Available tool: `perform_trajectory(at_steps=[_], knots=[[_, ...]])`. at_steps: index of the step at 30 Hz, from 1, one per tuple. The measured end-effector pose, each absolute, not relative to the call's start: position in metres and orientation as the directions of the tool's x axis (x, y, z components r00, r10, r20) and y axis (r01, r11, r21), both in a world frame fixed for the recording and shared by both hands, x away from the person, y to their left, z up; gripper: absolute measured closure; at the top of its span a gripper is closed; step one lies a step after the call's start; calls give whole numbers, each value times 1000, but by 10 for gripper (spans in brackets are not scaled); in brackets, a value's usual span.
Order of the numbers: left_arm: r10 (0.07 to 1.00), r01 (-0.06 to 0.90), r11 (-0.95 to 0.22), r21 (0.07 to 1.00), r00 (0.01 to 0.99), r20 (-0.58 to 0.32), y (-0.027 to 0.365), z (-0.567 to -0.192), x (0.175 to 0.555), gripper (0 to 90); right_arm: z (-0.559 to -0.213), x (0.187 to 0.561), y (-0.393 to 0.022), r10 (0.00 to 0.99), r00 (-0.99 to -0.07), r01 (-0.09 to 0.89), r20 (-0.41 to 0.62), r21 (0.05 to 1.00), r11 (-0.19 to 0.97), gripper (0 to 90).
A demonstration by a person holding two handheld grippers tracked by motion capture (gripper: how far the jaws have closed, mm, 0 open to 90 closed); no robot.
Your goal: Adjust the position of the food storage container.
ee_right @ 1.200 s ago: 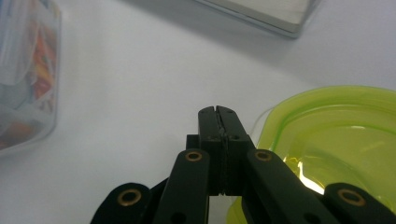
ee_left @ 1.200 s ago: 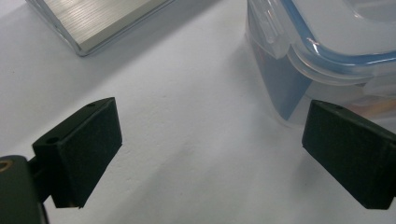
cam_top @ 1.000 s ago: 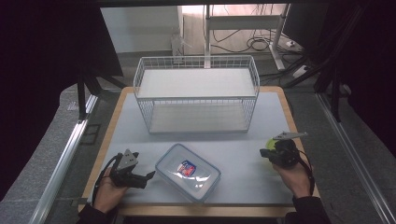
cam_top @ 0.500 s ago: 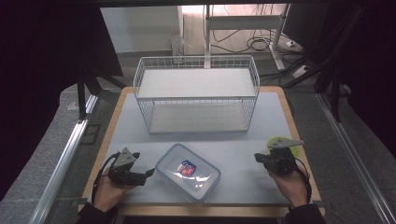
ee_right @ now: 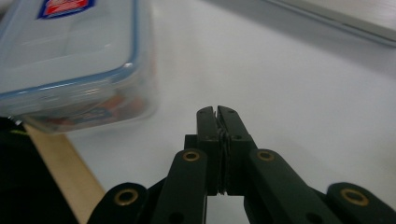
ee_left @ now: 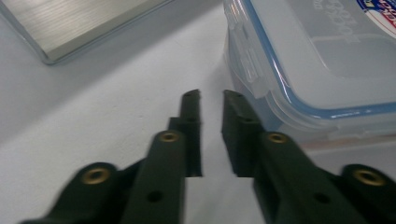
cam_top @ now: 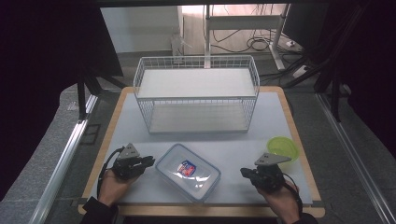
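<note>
Bench (cam_top: 140, 140): spreads pale with a wooden edge and carries everything within easy reach of both hands.

Wire basket (cam_top: 196, 99): stands upright at the far middle with its open top up, well apart from both claws, probably parked there as a place to put things.

Lidded plastic box (cam_top: 187, 171): lies flat at the near middle of the bench, turned at a slant, lid on and label up, between the two claws. Looks set there so that either side can be reached at once. Shows a blue seal and a side latch in the left gripper view (ee_left: 327, 56), and something orange and red through the clear wall in the right gripper view (ee_right: 70, 51).

Green bowl (cam_top: 282, 148): sits near the right edge, just beyond the right claw and clear of the box, so out of the way of the work in hand.

Left claw (cam_top: 150, 161): points at the box's left end and comes just beside the latch side, though touching cannot be told. Has just been closing, now drawn almost together with a narrow slit (ee_left: 208, 95) and nothing between. Seems readied for prodding or pushing, not gripping.

Right claw (cam_top: 243, 172): pressed together and empty (ee_right: 217, 111), aims toward the box's right end, apart from it.
</note>
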State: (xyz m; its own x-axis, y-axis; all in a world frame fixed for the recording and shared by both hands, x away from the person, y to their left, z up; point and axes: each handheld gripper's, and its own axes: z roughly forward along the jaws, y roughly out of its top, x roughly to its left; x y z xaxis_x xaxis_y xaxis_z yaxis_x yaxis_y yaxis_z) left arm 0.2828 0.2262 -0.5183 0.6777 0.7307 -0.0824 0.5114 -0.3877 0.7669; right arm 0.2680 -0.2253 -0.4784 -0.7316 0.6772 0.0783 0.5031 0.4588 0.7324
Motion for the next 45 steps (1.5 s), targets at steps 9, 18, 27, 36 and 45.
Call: perform_trajectory(at_steps=[9,18,27,36,45], knots=[[705,528,-425,735,702,-97,213,-522,285,900,-490,249,-183,564,-810,496,162,702,511,879],[711,544,-441,714,697,-92,201,-521,281,900,-497,248,-168,543,-818,514,189,664,543,866],[678,535,-462,707,727,-107,182,-520,276,900,-495,267,-187,634,-762,538,132,673,506,896],[648,511,-484,710,755,-102,169,-518,269,900,-496,292,-196,682,-727,541,81,679,496,900],[642,505,-488,712,760,-99,168,-518,267,900,-500,310,-199,685,-721,545,104,696,468,900]])
